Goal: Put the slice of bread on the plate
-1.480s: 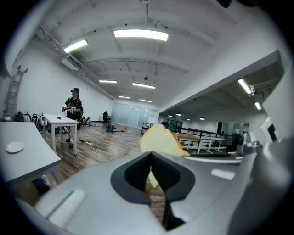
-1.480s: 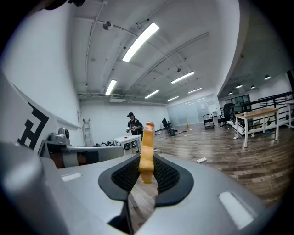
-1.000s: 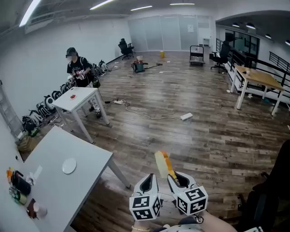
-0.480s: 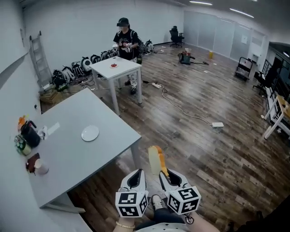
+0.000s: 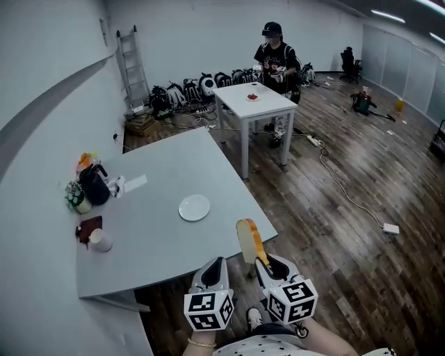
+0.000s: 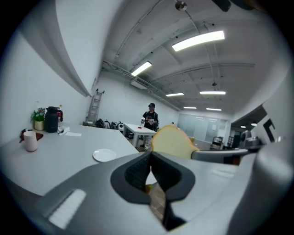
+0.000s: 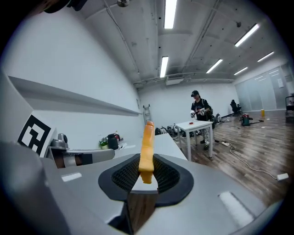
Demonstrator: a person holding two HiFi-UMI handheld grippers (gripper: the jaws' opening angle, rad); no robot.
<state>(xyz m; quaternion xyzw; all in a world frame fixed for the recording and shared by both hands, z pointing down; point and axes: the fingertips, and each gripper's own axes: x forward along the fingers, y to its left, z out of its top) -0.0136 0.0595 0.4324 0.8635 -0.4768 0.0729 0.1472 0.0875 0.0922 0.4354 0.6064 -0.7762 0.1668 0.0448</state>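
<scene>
Right of the white plate (image 5: 194, 207) on the worktop (image 5: 149, 243), the right claw (image 5: 266, 266) pinches an upright slice of bread (image 5: 247, 240); the left claw (image 5: 215, 271) is closed, empty.

bright, even light fr ceiling strips (image 7: 170, 11); fisheye edges, foreground soft.
</scene>
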